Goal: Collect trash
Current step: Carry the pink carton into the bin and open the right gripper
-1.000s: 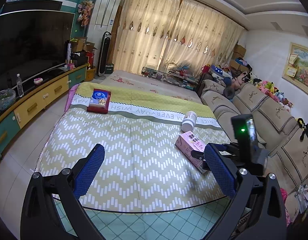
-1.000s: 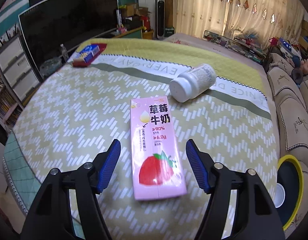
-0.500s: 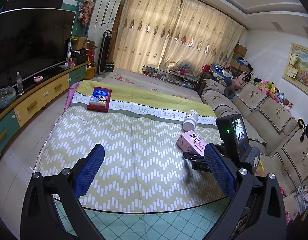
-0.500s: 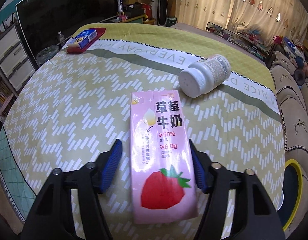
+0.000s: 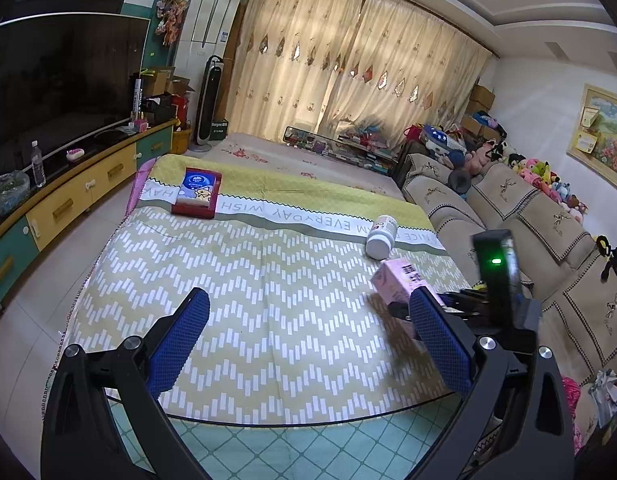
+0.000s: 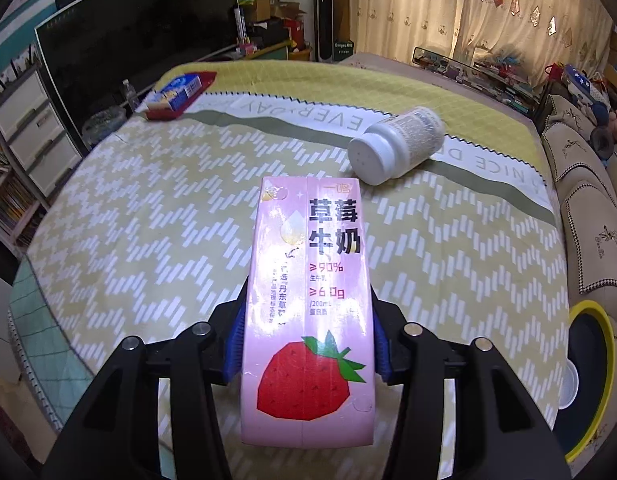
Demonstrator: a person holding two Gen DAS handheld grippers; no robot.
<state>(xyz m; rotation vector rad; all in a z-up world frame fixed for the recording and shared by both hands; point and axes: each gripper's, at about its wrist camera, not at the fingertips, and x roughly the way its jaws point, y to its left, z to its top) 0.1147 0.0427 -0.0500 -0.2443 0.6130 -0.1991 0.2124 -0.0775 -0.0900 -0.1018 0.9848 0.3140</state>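
My right gripper [image 6: 306,344] has its blue pads pressed against both long sides of the pink strawberry milk carton [image 6: 308,292], about half closed around it. The carton's far end points to twelve o'clock, toward the curtains, and its near end with the strawberry picture sits between my fingers. From the left wrist view the carton [image 5: 396,284] shows at about three o'clock, its far end tilted clear of the cloth, with the right gripper's black body [image 5: 496,280] and its green light just beyond it.

My left gripper [image 5: 308,344] hangs wide open over the near edge of the table, nothing between its fingers.

The table [image 5: 268,428] is covered by a yellow-green zigzag cloth [image 6: 168,220]. A white bottle [image 6: 396,146] lies on its side just past the carton, at about one o'clock from it, near but not touching, its cap toward me. At eleven o'clock, well apart at the far corner of the cloth, a red tray [image 6: 180,96] holds a blue box [image 6: 176,88].

At four o'clock in the right wrist view, off the table edge beside the sofa [image 6: 588,208], stands a dark bin with a yellow rim [image 6: 606,360], with something white inside it.
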